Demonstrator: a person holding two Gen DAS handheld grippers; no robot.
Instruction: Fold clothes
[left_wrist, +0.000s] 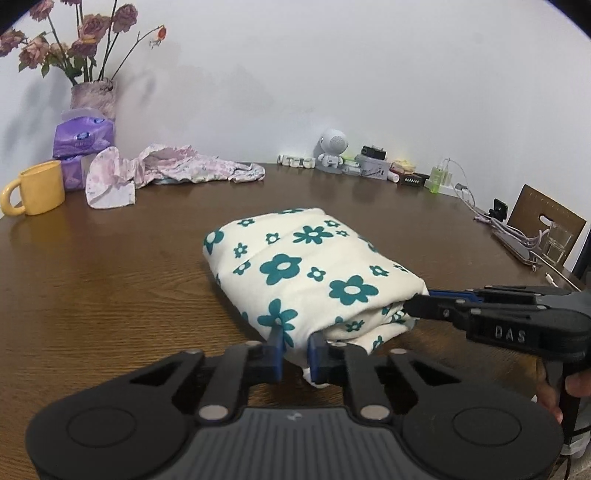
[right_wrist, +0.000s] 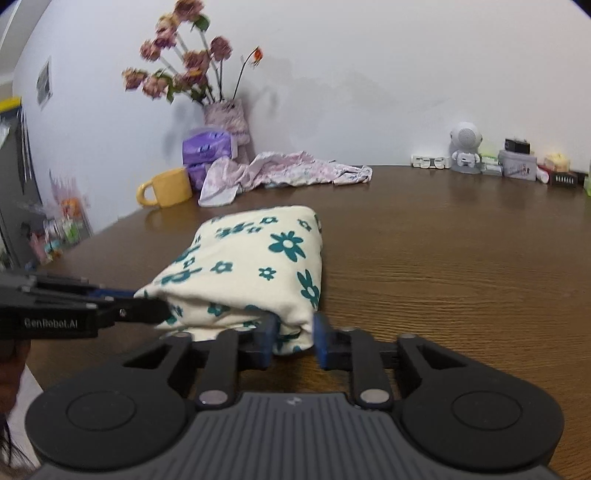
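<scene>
A folded cream cloth with teal flowers (left_wrist: 310, 273) lies mid-way on the brown wooden desk (left_wrist: 110, 280), its near edge pinched by the left gripper (left_wrist: 295, 347) and the right gripper (left_wrist: 413, 306).

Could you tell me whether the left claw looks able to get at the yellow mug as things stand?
Probably not yet: the left claw is shut on the folded floral garment; bare table lies toward the yellow mug.

Cream teal-flowered garment (left_wrist: 310, 273) lies folded on table (left_wrist: 110, 280).
</scene>
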